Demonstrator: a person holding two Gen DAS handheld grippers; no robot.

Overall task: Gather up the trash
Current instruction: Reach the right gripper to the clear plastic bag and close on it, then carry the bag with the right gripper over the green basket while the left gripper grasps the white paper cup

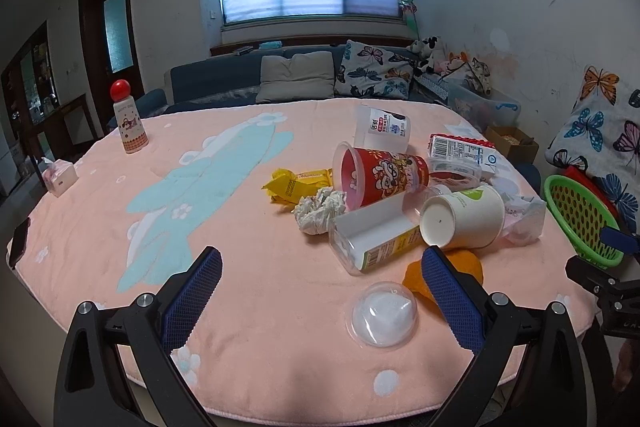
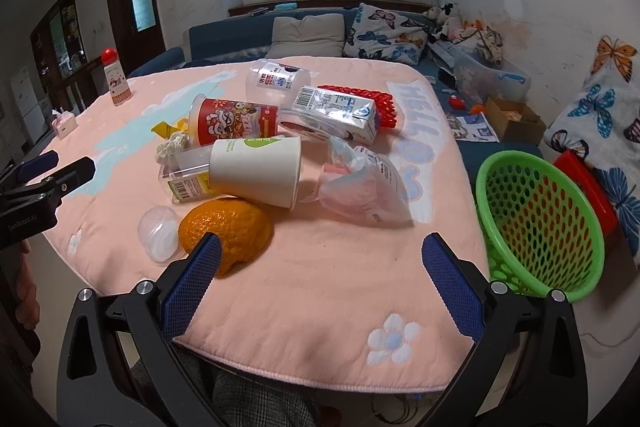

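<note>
Both claws hang wide and empty over the near edge of the desk [image 2: 320, 307]; the left claw [image 1: 322, 291] faces the clear dome lid [image 1: 384, 313], the right claw [image 2: 322, 275] sits beside the orange peel [image 2: 226, 227]; the trash pile, paper cup [image 2: 256, 169] on top, lies mid-desk; the green basket [image 2: 540, 223] waits off the right edge, likely tilted toward the pile for easy dropping

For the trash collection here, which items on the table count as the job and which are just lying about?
Job: white paper cup, red snack cup, orange peel, crumpled tissue, milk carton, green basket.

Lying about: red-capped bottle, tissue box, phone.
</note>
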